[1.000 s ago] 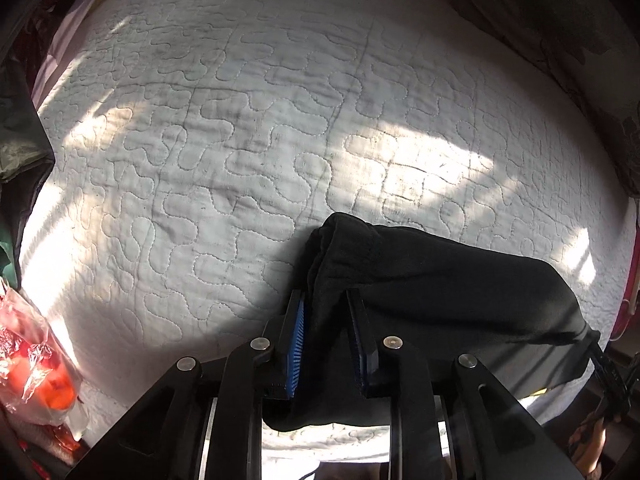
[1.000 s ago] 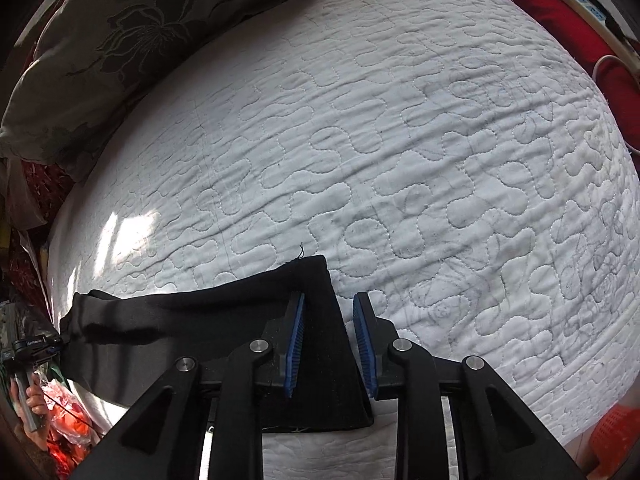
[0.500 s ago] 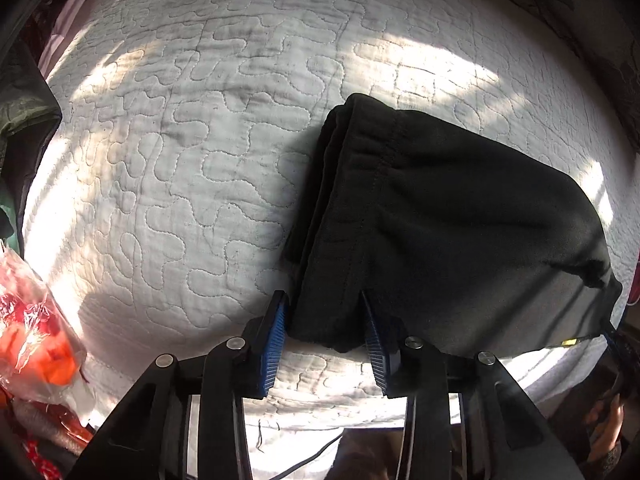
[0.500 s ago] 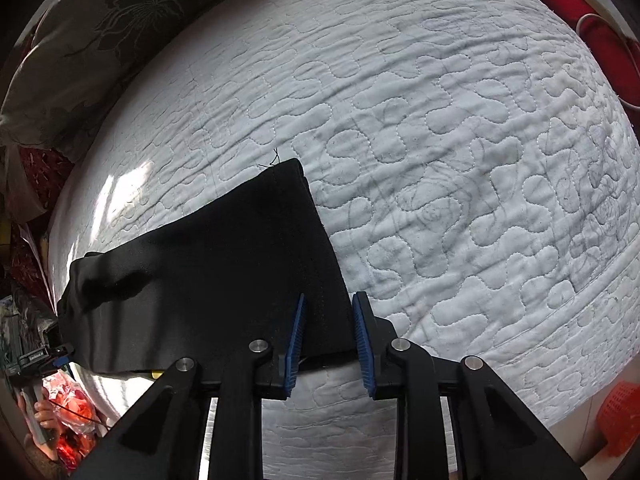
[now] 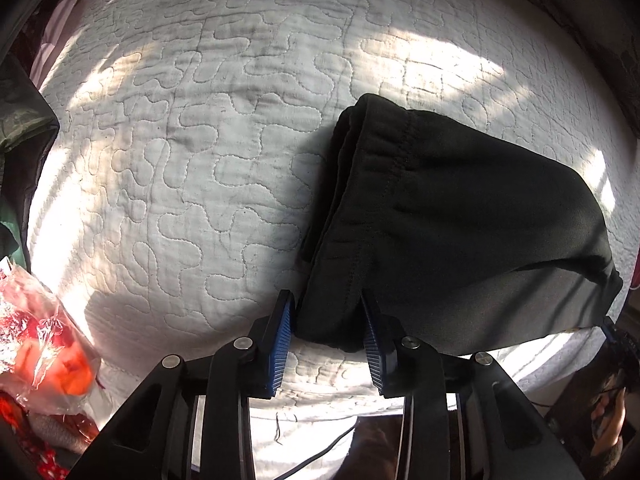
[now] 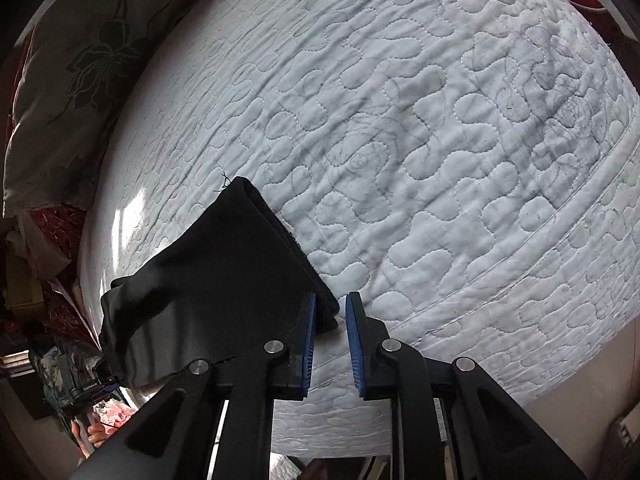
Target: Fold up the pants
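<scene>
The black pants (image 5: 452, 220) lie folded on the white quilted bed (image 5: 200, 140), near its front edge. In the left wrist view the waistband end faces left. My left gripper (image 5: 326, 320) is open, its blue pads on either side of the near waistband corner. In the right wrist view the pants (image 6: 224, 272) show their other end, with stacked hem edges. My right gripper (image 6: 330, 320) is open, with the near hem corner just between its pads. Neither gripper pinches the cloth.
A grey floral pillow (image 6: 76, 64) lies at the bed's far left in the right wrist view. A clear bag with red and orange contents (image 5: 44, 356) sits beside the bed at lower left. Dark green cloth (image 5: 16, 128) hangs at the left edge.
Both grippers have drawn back toward the bed's front edge and opened wider. The pants, earlier deep between the fingers, now lie flat with more of them in view.
</scene>
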The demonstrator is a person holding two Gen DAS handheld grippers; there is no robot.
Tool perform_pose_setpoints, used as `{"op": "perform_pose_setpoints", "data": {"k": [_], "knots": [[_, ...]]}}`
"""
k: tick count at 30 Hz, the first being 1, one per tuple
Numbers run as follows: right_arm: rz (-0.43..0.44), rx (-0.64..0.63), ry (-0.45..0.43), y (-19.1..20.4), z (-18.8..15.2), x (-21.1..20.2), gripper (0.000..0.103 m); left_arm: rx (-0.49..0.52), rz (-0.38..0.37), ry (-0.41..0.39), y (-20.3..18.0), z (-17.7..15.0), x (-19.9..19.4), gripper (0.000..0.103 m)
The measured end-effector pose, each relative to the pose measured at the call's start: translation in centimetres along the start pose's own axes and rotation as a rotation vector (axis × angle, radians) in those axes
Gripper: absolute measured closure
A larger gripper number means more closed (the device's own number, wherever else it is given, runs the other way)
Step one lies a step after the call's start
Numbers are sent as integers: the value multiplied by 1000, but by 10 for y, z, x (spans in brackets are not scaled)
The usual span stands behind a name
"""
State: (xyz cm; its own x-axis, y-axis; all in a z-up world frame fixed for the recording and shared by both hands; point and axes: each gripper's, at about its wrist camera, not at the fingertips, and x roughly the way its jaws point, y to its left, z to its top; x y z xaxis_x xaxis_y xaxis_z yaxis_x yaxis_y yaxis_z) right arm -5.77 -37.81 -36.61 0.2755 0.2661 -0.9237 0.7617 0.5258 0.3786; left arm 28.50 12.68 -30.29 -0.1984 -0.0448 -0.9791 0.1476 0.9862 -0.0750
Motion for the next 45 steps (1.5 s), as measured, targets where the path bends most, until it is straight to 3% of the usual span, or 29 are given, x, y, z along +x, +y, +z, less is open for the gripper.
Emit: {"op": "perform_pose_setpoints", "data": {"k": [3, 4, 7, 11, 14, 16, 18, 20, 22, 23, 26, 27, 30, 33, 36, 42, 45], "knots": [[-121, -118, -100, 26, -2, -22, 75, -12, -7, -34, 2, -6, -14, 55], [-107, -155, -134, 38, -4, -30, 68, -15, -11, -47, 2, -8, -20, 55], [-4, -305, -182, 89, -7, -37, 60, 11, -36, -91, -7, -18, -35, 53], [167, -506, -93, 179, -20, 2, 58, 34, -110, -119, -23, -26, -45, 52], [295, -600, 4, 241, -35, 42, 59, 77, -105, -119, -40, -29, -45, 49], [331, -633, 43, 268, -49, 65, 61, 98, -69, -114, -46, -27, -35, 49], [296, -619, 49, 279, -51, 83, 62, 90, -13, -101, -41, -22, -17, 49], [264, -547, 23, 271, -35, 95, 62, 44, -8, -57, -25, -17, 1, 52], [304, -427, 41, 252, -17, 101, 80, -22, -57, -14, -11, -15, 11, 54], [314, -385, 38, 244, -11, 100, 81, -40, -74, -22, -7, -16, 8, 54], [263, -336, -18, 218, 5, 78, 73, -38, -90, -54, -15, -29, -5, 54], [261, -305, -25, 203, 10, 69, 63, -30, -119, -57, -22, -36, -9, 50], [237, -226, -57, 153, 25, 38, 59, 27, -219, -32, -63, -62, -8, 42], [183, -162, -76, 100, 36, 12, 49, 103, -309, 31, -126, -85, 8, 42], [147, -123, -60, 53, 47, 4, 47, 140, -382, 103, -197, -105, 34, 43], [260, -158, 39, 23, 72, 35, 47, 51, -485, 182, -286, -138, 76, 44], [353, -235, 86, 27, 81, 42, 37, -7, -519, 184, -305, -155, 88, 44]]}}
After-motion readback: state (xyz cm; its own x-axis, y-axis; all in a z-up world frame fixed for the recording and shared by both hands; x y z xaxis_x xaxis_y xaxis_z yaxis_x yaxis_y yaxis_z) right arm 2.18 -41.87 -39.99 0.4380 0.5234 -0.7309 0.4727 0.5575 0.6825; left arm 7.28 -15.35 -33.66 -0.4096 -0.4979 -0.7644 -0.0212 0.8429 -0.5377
